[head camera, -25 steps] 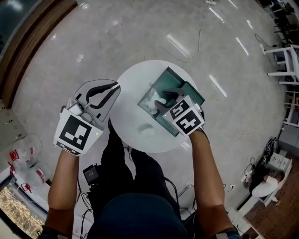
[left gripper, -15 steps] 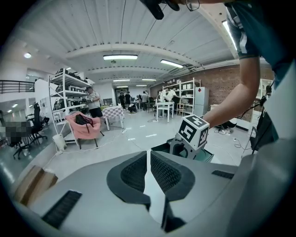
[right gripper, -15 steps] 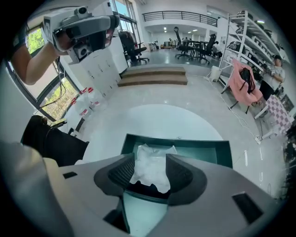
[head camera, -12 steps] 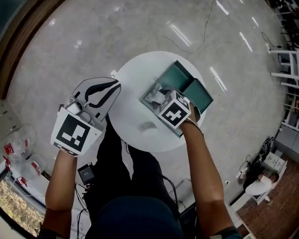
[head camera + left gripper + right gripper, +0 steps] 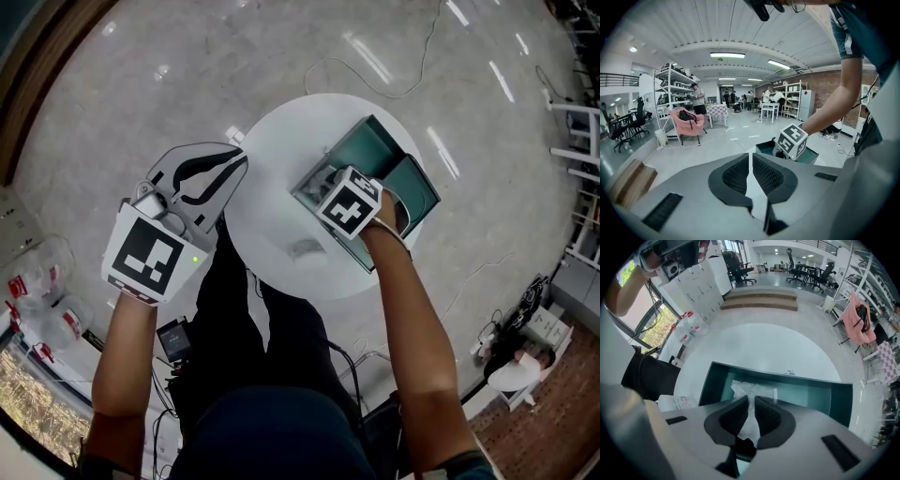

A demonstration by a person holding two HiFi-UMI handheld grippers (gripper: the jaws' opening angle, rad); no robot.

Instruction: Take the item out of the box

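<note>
The packet (image 5: 753, 391), something white in thin, crinkled clear wrap, lies on the bottom of the open teal box (image 5: 806, 394), toward the side wall nearest the person. It looks light and soft: the wrap will likely bunch and slide rather than hold its shape, so a pinch on loose film alone could slip or tear. A grip lower down, where the film lies doubled or the contents back it, seems the surer place.

The right gripper (image 5: 750, 405) points down into the box, and its fingers (image 5: 736, 416) have just been closing; a raised fold of the wrap stands between them and they seem to be pinching it.

The box sits on the round white surface (image 5: 272, 187), its lid folded open on the far side.

The left gripper (image 5: 751, 161) hangs off the surface's edge, well apart from the box, its fingers pressed nearly together with nothing between them.
</note>
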